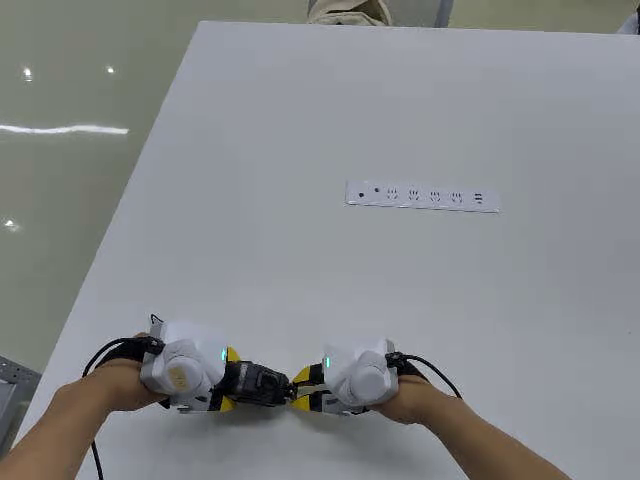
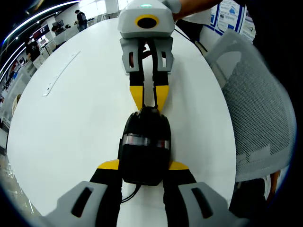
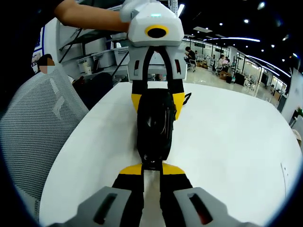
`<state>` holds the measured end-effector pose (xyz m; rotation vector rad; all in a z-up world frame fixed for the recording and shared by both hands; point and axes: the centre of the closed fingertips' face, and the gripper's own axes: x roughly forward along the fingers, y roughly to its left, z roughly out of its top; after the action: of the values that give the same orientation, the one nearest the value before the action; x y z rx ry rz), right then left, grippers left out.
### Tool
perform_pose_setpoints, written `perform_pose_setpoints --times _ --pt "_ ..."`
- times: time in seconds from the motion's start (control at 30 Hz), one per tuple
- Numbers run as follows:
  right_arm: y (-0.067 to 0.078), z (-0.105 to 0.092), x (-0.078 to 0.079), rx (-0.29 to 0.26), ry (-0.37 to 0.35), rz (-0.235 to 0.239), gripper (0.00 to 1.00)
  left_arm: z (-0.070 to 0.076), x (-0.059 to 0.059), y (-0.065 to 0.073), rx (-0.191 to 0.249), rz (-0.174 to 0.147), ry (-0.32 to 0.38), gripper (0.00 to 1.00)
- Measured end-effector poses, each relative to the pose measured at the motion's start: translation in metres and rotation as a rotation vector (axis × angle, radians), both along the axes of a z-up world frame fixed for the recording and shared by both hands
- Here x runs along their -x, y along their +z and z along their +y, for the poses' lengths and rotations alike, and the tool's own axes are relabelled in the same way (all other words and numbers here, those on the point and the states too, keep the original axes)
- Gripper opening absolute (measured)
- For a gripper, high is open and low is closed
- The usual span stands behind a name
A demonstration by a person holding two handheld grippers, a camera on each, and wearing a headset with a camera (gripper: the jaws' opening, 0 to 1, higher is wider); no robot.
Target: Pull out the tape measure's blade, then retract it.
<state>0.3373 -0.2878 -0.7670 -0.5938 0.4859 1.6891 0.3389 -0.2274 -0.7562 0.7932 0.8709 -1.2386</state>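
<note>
A black tape measure (image 1: 256,383) lies on the white table (image 1: 300,150) near its front edge, between the two grippers. My left gripper (image 1: 232,381) is shut on its body, yellow fingertips (image 2: 110,165) at either side of the case (image 2: 144,146). Facing it from the right, my right gripper (image 1: 300,389) is shut on the blade end where it leaves the case. In the right gripper view a short pale strip of blade (image 3: 151,182) runs between my right gripper's (image 3: 151,169) jaws, right in front of the tape measure (image 3: 155,123). Almost no blade is out.
A white power strip (image 1: 422,196) lies flat further back on the table, also seen as a power strip (image 2: 61,71) at the left. A grey mesh chair (image 2: 255,104) stands beside the table edge. A person's shoes (image 1: 348,10) show at the far edge.
</note>
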Motion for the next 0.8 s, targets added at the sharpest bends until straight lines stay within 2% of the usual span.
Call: perform_pose_setpoints --times 0.8 --pt "0.0065 -0.01 0.0006 0.0 0.002 -0.004 0.1 0.0016 0.0011 -0.0003 -0.006 0.001 0.003 0.29"
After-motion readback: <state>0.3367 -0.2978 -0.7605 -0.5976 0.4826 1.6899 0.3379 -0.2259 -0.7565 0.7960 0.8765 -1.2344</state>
